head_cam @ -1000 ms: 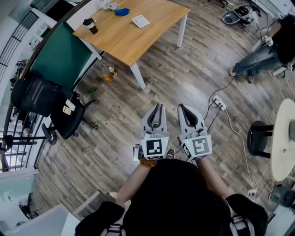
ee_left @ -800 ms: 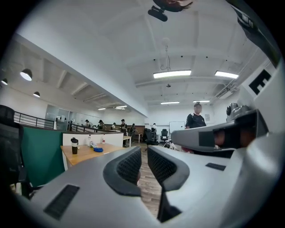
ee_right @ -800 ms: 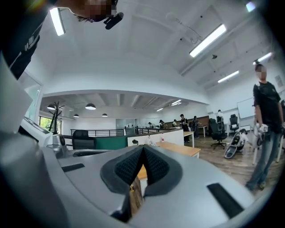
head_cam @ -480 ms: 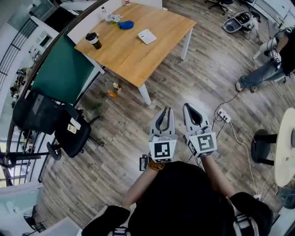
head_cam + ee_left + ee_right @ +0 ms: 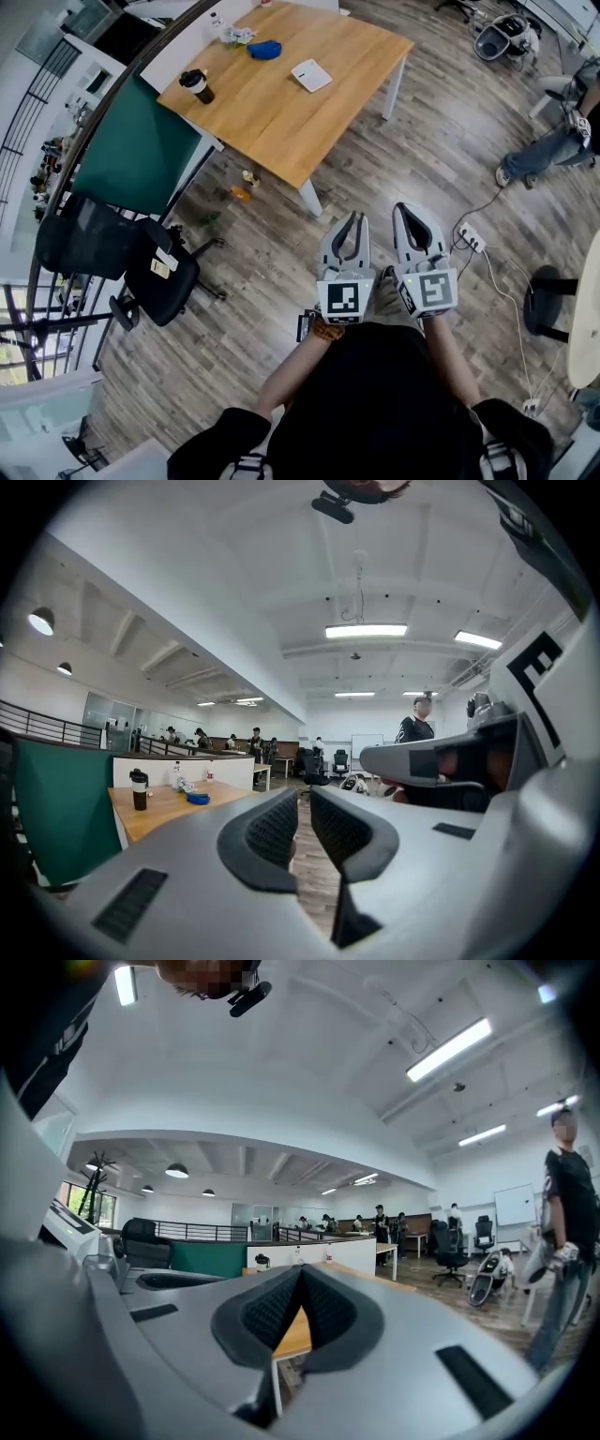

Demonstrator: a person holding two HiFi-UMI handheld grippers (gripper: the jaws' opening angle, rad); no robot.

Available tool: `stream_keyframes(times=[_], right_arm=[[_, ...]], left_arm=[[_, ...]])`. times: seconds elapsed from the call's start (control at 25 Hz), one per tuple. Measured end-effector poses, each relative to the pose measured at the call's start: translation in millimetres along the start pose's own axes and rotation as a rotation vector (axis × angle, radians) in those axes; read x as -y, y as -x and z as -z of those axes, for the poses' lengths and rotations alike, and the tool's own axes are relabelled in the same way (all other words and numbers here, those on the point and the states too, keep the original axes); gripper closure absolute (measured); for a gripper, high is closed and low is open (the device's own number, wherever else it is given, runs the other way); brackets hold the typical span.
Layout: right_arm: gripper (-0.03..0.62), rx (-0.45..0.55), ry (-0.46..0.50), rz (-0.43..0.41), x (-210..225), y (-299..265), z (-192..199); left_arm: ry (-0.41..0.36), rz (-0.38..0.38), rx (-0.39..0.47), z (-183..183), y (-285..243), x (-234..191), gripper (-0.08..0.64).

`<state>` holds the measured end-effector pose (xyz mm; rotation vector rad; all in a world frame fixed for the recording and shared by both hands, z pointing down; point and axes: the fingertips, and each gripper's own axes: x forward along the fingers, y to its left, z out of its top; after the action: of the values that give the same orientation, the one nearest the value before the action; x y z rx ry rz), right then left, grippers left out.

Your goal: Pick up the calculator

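Calculator [image 5: 311, 75] lies flat on the wooden desk [image 5: 281, 112], toward the desk's far right edge as the head view shows it, with bare wood all round it. A dark cup [image 5: 198, 85] stands upright near the desk's left corner and a blue object [image 5: 265, 49] sits by the desk's far side. Both are well apart from the calculator, so neither should get in the way of a grasp.

The person stands on the wood floor [image 5: 244, 281], well short of the desk's near corner, and holds both tools out level at waist height, side by side and aimed roughly at the desk. That reads as a carrying posture for crossing the room, not a reach. A black office chair [image 5: 159, 272] sits off the desk's left side beside a green partition [image 5: 131, 150], and a power strip [image 5: 472, 238] with its cable lies on the floor to the desk's right. The path straight ahead looks free.

The left gripper [image 5: 353, 219] has its fingers [image 5: 272, 832] drawn fully in, leaving only a sliver of floor visible between the ribbed pads, and nothing is gripped. The right gripper [image 5: 411, 210] is likewise closed. Its fingers [image 5: 328, 1312] meet at the tips, and the desk edge shows through the small gap beneath. It too is empty and touches nothing. By my reading both will have to open once the calculator is within reach.
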<state>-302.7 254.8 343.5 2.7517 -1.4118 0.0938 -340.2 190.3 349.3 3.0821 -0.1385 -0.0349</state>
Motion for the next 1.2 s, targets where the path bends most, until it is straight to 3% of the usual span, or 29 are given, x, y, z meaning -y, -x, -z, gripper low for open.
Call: stream_keyframes(times=[0.16, 0.4, 0.56, 0.8, 1.0, 1.2], right_arm=[[0.588, -0.041, -0.044, 0.013, 32.8, -21.3, 20.4], [0.588, -0.045, -0.068, -0.028, 77.1, -69.6, 18.6], [0.588, -0.05, -0.06, -0.018, 112.3, -97.3, 16.6], [0.588, -0.062, -0.094, -0.074, 156.9, -137.7, 25.1], [0.588, -0.029, -0.091, -0.033, 200.7, -159.3, 13.1], [0.588, -0.014, -0.062, -0.111, 226.2, -183.5, 15.3]], left_arm=[[-0.01, -0.027, -0.028, 9.9, -26.3, -8.4, 0.5], [-0.05, -0.083, -0.036, 7.9, -84.3, -22.2, 0.5], [-0.046, -0.091, -0.042, 8.8, -131.7, -14.0, 0.5], [-0.065, -0.086, -0.056, 11.4, -195.3, 4.9, 0.5], [-0.08, -0.126, -0.058, 11.2, -233.7, 4.5, 0.5], [-0.071, -0.178, -0.059, 19.5, -262.5, 2.0, 0.5]])
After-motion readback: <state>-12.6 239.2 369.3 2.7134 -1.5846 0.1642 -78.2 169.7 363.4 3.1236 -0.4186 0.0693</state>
